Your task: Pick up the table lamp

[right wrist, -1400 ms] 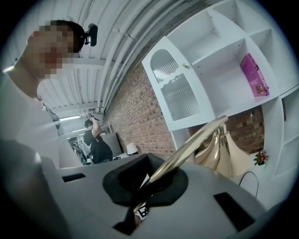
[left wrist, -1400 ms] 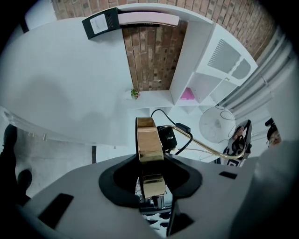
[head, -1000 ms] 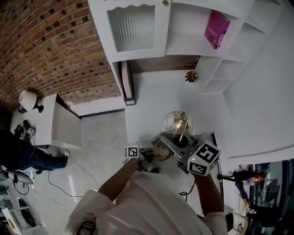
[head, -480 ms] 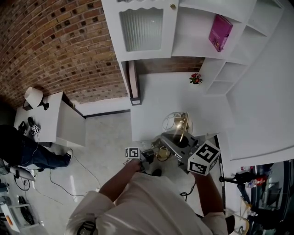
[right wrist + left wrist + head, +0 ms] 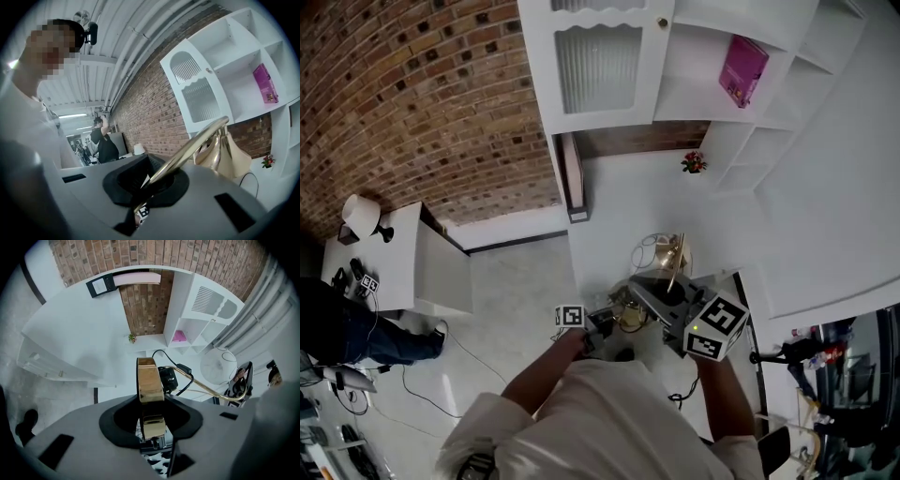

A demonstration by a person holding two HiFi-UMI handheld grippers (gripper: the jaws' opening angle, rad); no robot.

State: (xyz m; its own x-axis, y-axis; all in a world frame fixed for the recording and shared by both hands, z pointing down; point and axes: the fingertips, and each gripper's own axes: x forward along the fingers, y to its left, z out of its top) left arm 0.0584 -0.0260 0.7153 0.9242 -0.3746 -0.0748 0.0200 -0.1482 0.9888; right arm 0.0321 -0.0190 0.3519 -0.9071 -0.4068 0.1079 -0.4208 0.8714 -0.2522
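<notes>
A gold table lamp point(image 5: 667, 261) is held between both grippers, off the white desk point(image 5: 623, 202). Its round gold base point(image 5: 149, 380) stands edge-on between the jaws of my left gripper point(image 5: 151, 397), which is shut on it. The black cord and switch point(image 5: 169, 377) hang just past the base. The curved gold stem point(image 5: 190, 147) runs through the jaws of my right gripper point(image 5: 157, 180), shut on it, with the gold shade point(image 5: 227, 157) just beyond. In the head view the left gripper point(image 5: 598, 323) and right gripper point(image 5: 667, 298) sit side by side over the desk's near edge.
A white shelf unit holds a pink book point(image 5: 742, 66); a small red flower plant point(image 5: 694, 162) stands at the desk's back. A glass-fronted cabinet door point(image 5: 598, 66) and brick wall lie behind. Left are a white side table point(image 5: 427, 262) with a white lamp point(image 5: 359, 214), a person point(image 5: 342, 328) and floor cables.
Both grippers have carried the lamp a short way across the room, so the shelves and desk shift in the head view. The grips on base and stem look unchanged.
</notes>
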